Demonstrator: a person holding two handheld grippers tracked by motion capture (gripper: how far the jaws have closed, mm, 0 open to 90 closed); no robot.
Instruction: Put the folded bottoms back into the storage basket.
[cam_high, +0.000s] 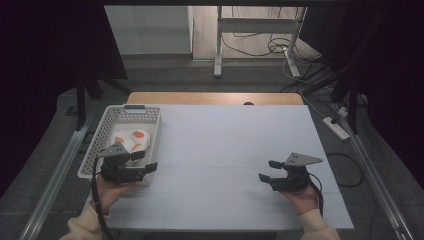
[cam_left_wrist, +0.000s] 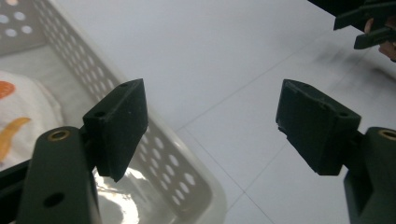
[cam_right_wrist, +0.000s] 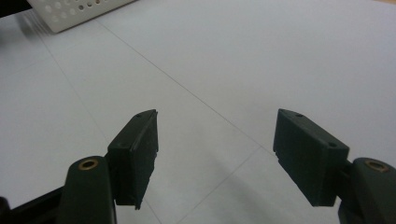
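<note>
a white cloth with orange marks (cam_high: 134, 140) is held in the perforated white basket (cam_high: 100, 134) at the table's (cam_high: 235, 135) left edge; both the left gripper (cam_high: 145, 161) and right gripper (cam_high: 266, 170) are seen open and empty.

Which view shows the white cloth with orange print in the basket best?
The high view: the cloth lies whole inside the white basket, just beyond the open left gripper. The left gripper view catches one edge of it at the frame's left. The right gripper view shows a corner of the basket.
</note>
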